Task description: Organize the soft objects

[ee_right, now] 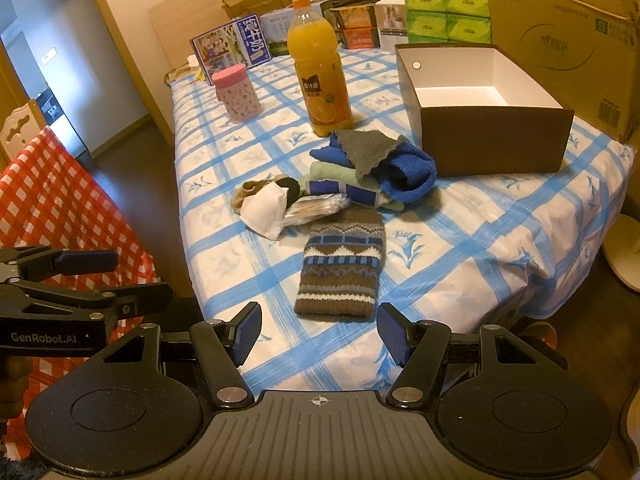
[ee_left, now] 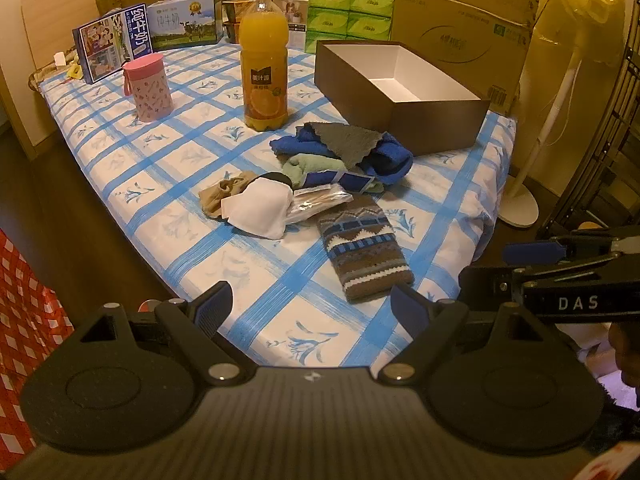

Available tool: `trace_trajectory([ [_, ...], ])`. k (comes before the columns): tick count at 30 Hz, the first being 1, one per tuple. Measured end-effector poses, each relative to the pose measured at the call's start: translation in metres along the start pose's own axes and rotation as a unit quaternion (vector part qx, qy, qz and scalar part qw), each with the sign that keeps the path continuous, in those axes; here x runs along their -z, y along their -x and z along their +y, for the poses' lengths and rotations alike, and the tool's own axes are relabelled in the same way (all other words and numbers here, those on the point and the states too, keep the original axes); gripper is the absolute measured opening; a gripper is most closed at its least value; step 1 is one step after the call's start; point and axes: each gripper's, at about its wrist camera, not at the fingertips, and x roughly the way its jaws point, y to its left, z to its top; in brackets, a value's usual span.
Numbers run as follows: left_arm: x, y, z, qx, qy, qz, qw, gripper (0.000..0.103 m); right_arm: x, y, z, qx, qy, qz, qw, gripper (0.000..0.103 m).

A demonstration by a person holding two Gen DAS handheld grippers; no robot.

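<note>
Knitted brown-and-blue sock (ee_right: 340, 268) lies flat on the checked cloth, just ahead of your right gripper (ee_right: 318, 334) and centred on the gap between its jaws, not yet touched. Past it, further out along the same line, sits the rest of the pile: a white pouch (ee_right: 266, 208) over a tan stocking (ee_right: 248, 194), a clear packet (ee_right: 320, 204), then a green cloth (ee_right: 332, 172), a blue towel (ee_right: 404, 174) and a grey rag (ee_right: 366, 148) heaped together.

Your open box (ee_right: 488, 120) stands beyond and to the right of the jaws, next to the heap. Its white floor looks bare, so I judge nothing has been sorted yet; every soft piece is left to do.

Both tools are released and carrying nothing. Your left gripper (ee_left: 312, 306) has its jaws spread wide over the near edge of the cloth, the sock just ahead and right of them.

Juice bottle (ee_right: 320, 68) and pink cup (ee_right: 238, 94) stand far ahead, left of the box; these look like bystanders.
</note>
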Motion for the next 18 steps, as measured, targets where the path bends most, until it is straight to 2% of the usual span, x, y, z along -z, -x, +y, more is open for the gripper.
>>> trace_trajectory([
  [14, -0.010, -0.022, 0.014, -0.018, 0.007, 0.007, 0.9998, 0.085, -0.010, -0.026, -0.011, -0.008, -0.020, 0.002, 1.000, 0.064],
  [18, -0.013, -0.032, 0.021, -0.025, 0.014, 0.008, 0.9996, 0.084, -0.017, -0.037, -0.017, -0.012, -0.031, -0.005, 0.999, 0.071],
])
